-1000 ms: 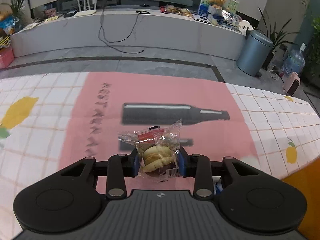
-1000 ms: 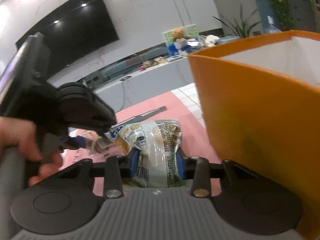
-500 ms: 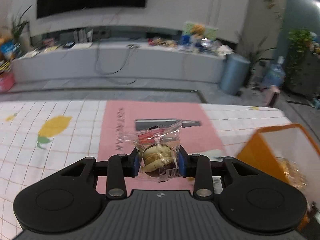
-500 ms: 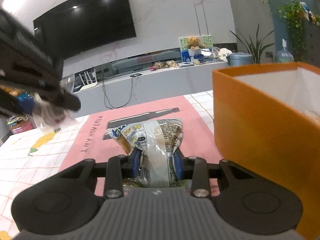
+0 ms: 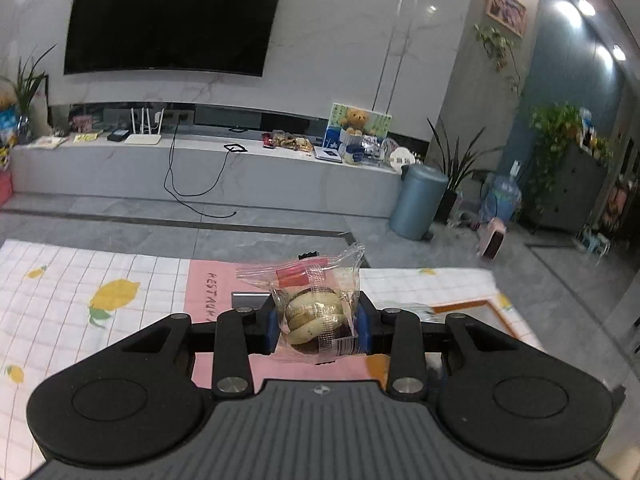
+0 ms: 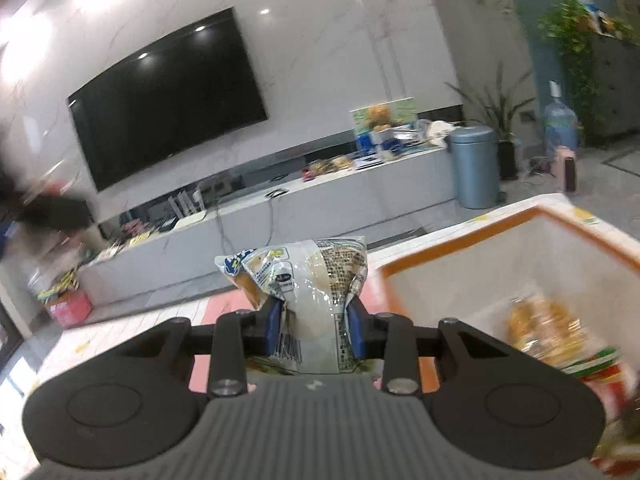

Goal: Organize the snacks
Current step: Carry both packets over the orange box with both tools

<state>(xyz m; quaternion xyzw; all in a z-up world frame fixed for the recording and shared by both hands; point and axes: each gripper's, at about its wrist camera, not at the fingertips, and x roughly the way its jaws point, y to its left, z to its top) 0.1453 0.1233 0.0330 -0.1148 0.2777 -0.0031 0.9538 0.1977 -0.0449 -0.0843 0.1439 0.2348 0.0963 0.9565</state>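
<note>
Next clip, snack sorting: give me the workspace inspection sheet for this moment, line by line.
Surface: checked lemon-print tablecloth with a pink printed panel.
Job's things: clear biscuit packet in the left gripper; white snack bag in the right gripper; orange box at right, open, already holding packets.
Clutter: nothing seen on the visible cloth.
Grippers: both shut on their packets, held above the table.
Cables: black cable hanging from the TV bench to the floor.
Surroundings: wall TV, blue-grey bin, potted plants.
</note>
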